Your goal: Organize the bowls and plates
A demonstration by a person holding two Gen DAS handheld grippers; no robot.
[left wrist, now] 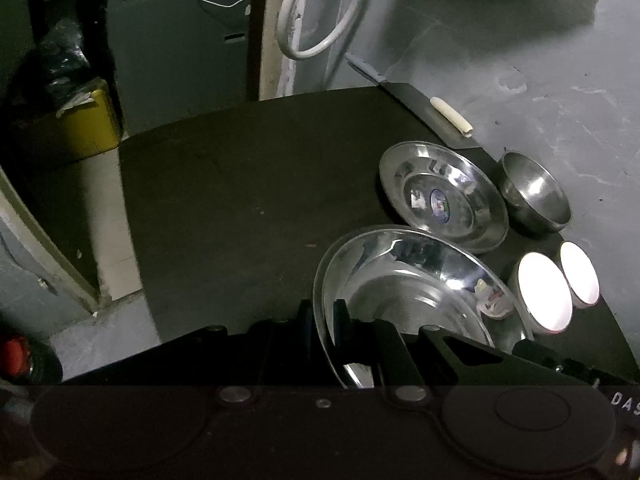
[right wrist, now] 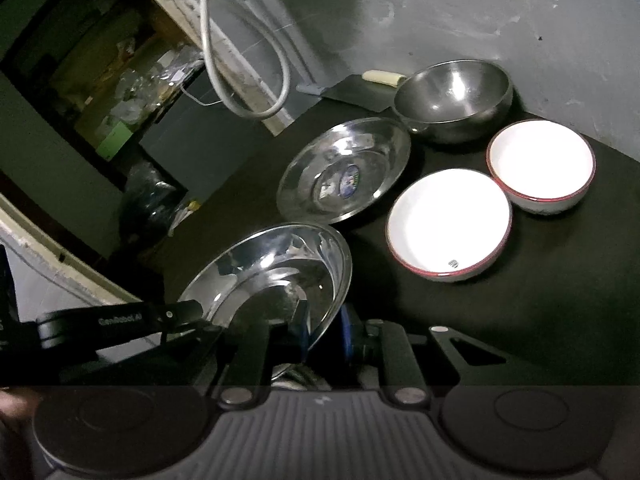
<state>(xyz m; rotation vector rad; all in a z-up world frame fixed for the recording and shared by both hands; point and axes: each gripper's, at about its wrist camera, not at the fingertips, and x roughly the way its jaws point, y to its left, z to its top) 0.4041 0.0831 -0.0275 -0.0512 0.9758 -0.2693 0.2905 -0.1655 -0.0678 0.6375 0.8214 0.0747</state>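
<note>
A large steel plate (left wrist: 408,280) (right wrist: 272,272) is nearest, over the black table top (left wrist: 240,200). My left gripper (left wrist: 323,324) is shut on its left rim, and my right gripper (right wrist: 324,326) is shut on its right rim. The left gripper's body (right wrist: 120,320) also shows in the right wrist view, reaching the plate's far side. Behind it lies a second steel plate (left wrist: 444,196) (right wrist: 344,170) with a sticker in its middle. A steel bowl (left wrist: 534,192) (right wrist: 454,96) stands at the back. Two white red-rimmed bowls (right wrist: 448,224) (right wrist: 540,164) stand side by side on the right.
A cleaver (right wrist: 360,88) with a cream handle (left wrist: 452,120) lies at the table's back edge by the grey wall. A white hose loop (left wrist: 316,12) hangs behind. Left of the table's edge the floor drops away, with a yellow box (left wrist: 88,124) and dark bags.
</note>
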